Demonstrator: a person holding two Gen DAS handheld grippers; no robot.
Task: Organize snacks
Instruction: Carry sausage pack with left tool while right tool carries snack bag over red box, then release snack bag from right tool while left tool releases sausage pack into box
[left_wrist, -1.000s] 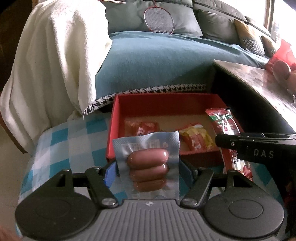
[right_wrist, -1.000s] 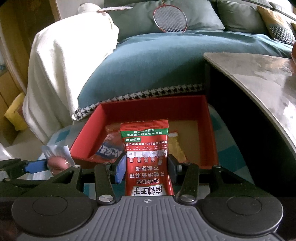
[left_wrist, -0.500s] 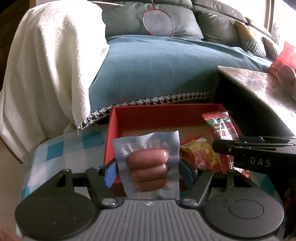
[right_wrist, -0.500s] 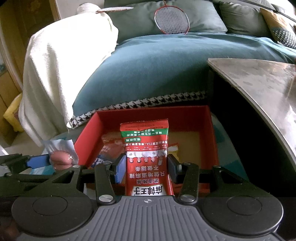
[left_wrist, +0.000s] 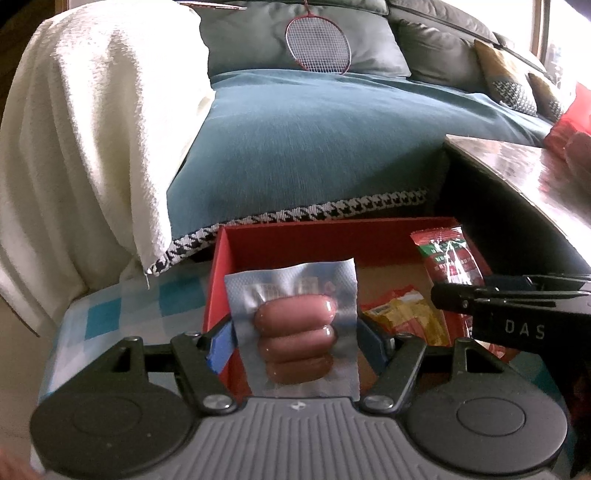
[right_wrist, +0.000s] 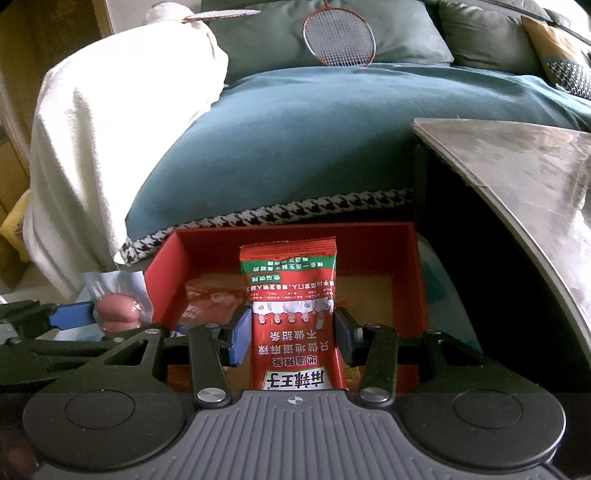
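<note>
My left gripper (left_wrist: 295, 338) is shut on a clear pack of sausages (left_wrist: 295, 332), held upright over the near left edge of the red box (left_wrist: 332, 240). My right gripper (right_wrist: 291, 332) is shut on a red and green snack packet (right_wrist: 291, 295), held upright over the middle of the red box (right_wrist: 295, 236). Each gripper shows in the other's view: the right one with its packet (left_wrist: 448, 258) on the right, the left one with the sausages (right_wrist: 118, 306) on the left. Inside the box lie a yellow snack pack (left_wrist: 406, 317) and a red snack pack (right_wrist: 210, 299).
The box sits on a blue checked cloth (left_wrist: 103, 314). Behind it is a teal sofa cushion (left_wrist: 314, 147) with a houndstooth hem, a white blanket (left_wrist: 92, 129) and a badminton racket (left_wrist: 317, 48). A dark table (right_wrist: 517, 166) stands close on the right.
Both grippers have moved forward toward and over the red box, still holding their packs. The box looks nearer and lower in both views.
</note>
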